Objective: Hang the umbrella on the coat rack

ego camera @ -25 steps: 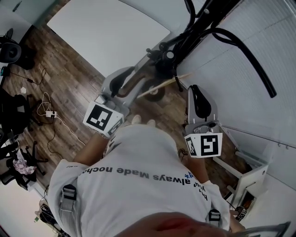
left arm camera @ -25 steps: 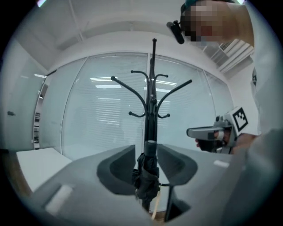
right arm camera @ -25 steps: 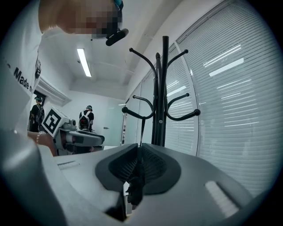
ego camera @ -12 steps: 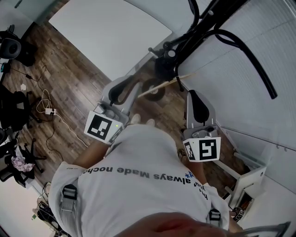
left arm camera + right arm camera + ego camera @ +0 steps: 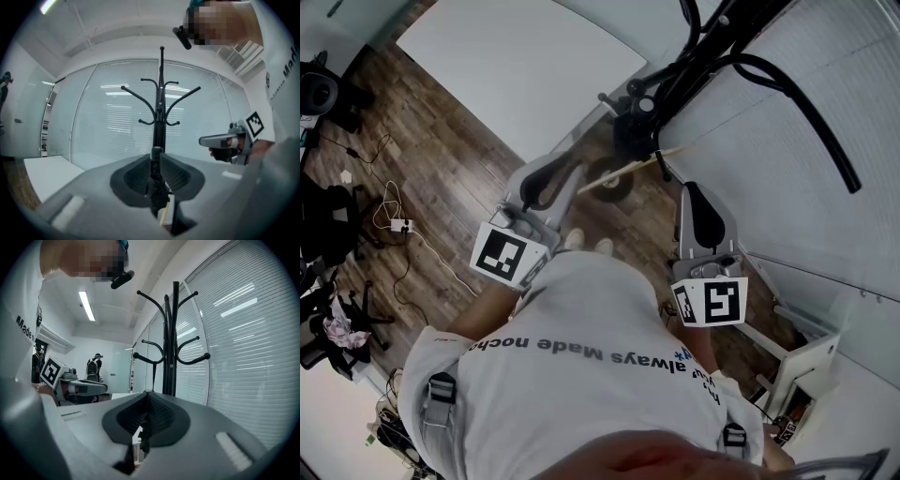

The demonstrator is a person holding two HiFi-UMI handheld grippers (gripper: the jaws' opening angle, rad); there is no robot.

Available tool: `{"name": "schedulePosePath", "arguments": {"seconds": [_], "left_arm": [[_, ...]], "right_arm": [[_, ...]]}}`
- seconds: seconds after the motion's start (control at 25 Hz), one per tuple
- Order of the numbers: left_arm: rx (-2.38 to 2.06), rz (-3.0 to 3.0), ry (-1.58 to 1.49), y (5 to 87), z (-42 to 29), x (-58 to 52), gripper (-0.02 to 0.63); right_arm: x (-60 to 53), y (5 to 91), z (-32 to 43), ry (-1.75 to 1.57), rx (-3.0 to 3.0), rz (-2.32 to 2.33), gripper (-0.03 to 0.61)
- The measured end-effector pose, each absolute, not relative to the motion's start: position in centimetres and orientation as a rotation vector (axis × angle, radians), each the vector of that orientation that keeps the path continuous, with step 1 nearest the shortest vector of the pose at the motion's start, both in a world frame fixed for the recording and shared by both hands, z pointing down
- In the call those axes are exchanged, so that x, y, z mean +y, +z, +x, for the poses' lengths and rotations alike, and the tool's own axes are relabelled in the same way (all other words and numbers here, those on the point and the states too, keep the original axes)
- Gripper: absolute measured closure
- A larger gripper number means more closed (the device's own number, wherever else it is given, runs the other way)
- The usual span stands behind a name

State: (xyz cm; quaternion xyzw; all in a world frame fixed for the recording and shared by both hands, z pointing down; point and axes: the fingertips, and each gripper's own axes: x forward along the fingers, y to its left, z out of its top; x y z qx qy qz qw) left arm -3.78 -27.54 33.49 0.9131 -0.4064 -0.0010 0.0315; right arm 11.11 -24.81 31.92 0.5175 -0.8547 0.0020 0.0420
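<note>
The black coat rack [image 5: 159, 108] stands straight ahead of both grippers, its curved hooks spread in front of the blinds [image 5: 172, 343]. A dark folded umbrella [image 5: 156, 183] stands upright between the left jaws, with pale wood showing below it. My left gripper [image 5: 156, 161] has just been closing and is now shut on the umbrella. In the head view it [image 5: 567, 178] reaches toward the rack's foot [image 5: 614, 178]. My right gripper [image 5: 147, 399] is held level beside it [image 5: 692, 187], its pads together. Whether anything thin is between them is unclear.
A white table top [image 5: 525, 66] lies ahead on the left over the wood floor. Cables [image 5: 394, 220] and office chairs [image 5: 328, 225] crowd the left side. A glass wall with blinds [image 5: 787, 159] runs along the right, and a white stand [image 5: 806, 366] is near my right side.
The left gripper's jaws have come together. Both grippers stay in nearly the same place in front of the rack.
</note>
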Motion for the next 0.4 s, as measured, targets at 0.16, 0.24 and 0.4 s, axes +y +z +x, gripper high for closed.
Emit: {"name": "schedulePosePath", "arguments": {"seconds": [0.16, 0.24, 0.4], "left_arm": [[-1.233, 2.809, -0.011, 33.52, -3.54, -27.39, 0.548], [-1.231, 2.806, -0.012, 33.57, -3.52, -27.35, 0.549], [-1.231, 2.808, -0.002, 33.65, -3.42, -27.22, 0.549]], "right_arm": [[-24.64, 31.91, 11.15, 0.011, -2.617, 1.586, 0.571], [-24.58, 31.90, 11.21, 0.011, -2.617, 1.586, 0.571], [-24.48, 31.88, 11.37, 0.007, -2.616, 1.587, 0.572]]}}
